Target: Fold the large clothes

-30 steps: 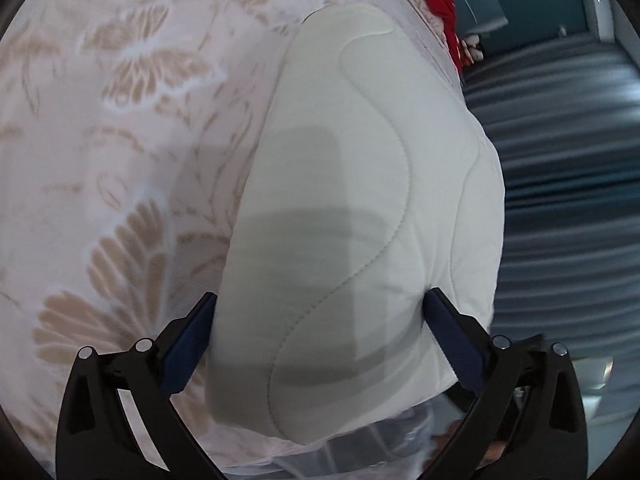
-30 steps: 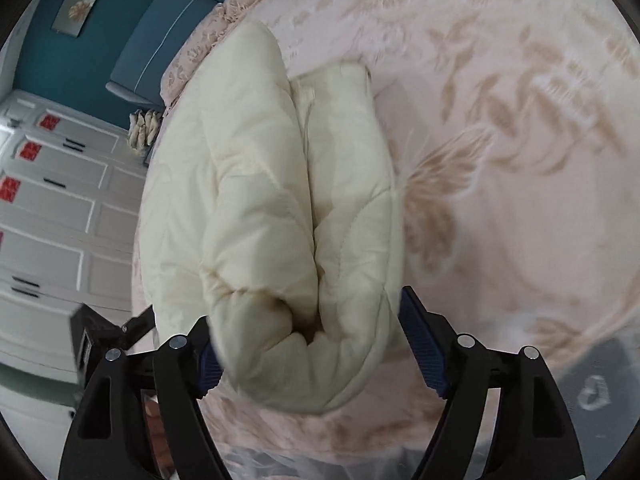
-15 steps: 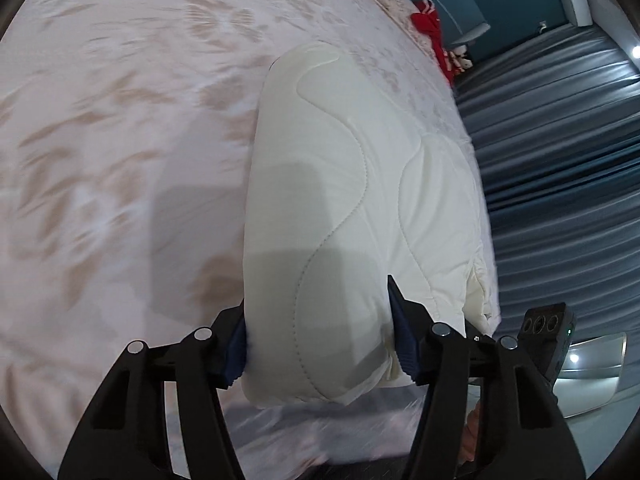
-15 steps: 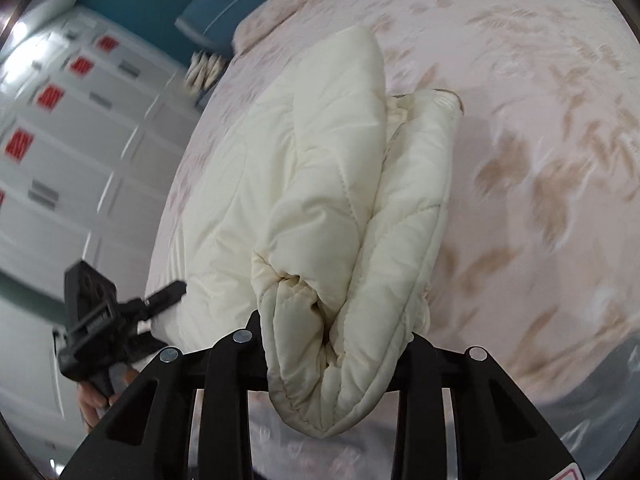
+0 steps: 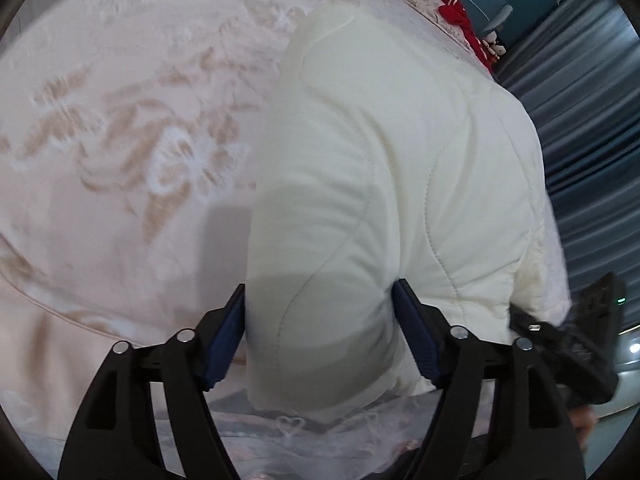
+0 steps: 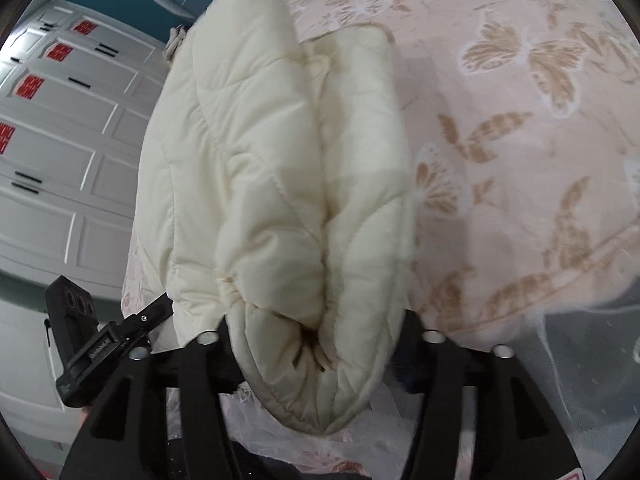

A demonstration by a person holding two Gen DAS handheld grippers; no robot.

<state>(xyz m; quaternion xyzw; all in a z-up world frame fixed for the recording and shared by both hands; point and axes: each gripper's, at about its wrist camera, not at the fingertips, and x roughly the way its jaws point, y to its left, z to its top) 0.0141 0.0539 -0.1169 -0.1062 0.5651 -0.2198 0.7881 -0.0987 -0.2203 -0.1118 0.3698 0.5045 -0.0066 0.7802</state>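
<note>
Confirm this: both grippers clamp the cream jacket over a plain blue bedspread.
Not quite. Both grippers, left and right, do clamp the jacket, but the bedspread is pale pink with tan butterflies, not plain blue. The right wrist view shows it best.

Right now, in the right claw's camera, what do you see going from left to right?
White cupboard doors with red stickers → the other claw, the left claw → puffy cream jacket held in the right claw → pink bedspread with tan butterflies.
</note>
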